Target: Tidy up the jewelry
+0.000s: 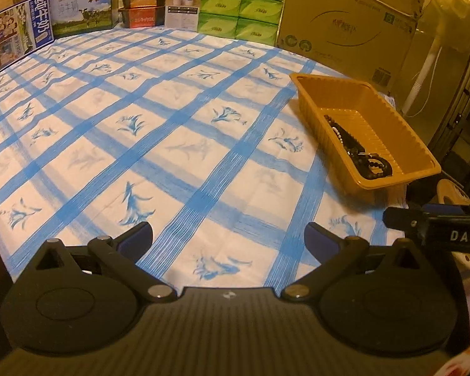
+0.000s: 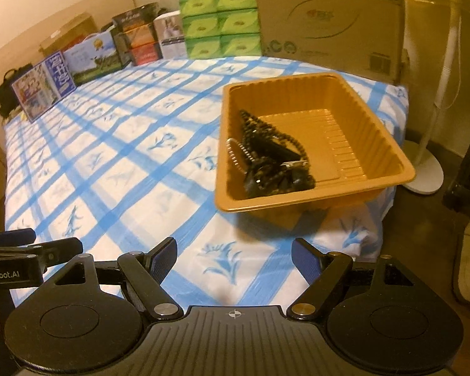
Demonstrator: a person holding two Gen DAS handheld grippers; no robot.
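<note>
Covering table, blue-checked cloth (image 1: 172,144); both hand-held grippers (image 1: 228,238) (image 2: 235,258) agape, empty

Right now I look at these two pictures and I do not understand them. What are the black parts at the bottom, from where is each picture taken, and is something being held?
There is no robot. A person holds a two-finger gripper in each hand, and a wide-angle camera on each one looks forward along its fingers. One picture is from the left gripper, the other from the right gripper; the black parts below are their bodies.

Both are open and hold nothing; only the blue-checked tablecloth shows between the fingers. On it stands an orange plastic tray near the table's corner, with dark bead jewelry piled inside. Boxes and green tissue packs line the far edge. No jewelry is seen lying on the cloth.
</note>
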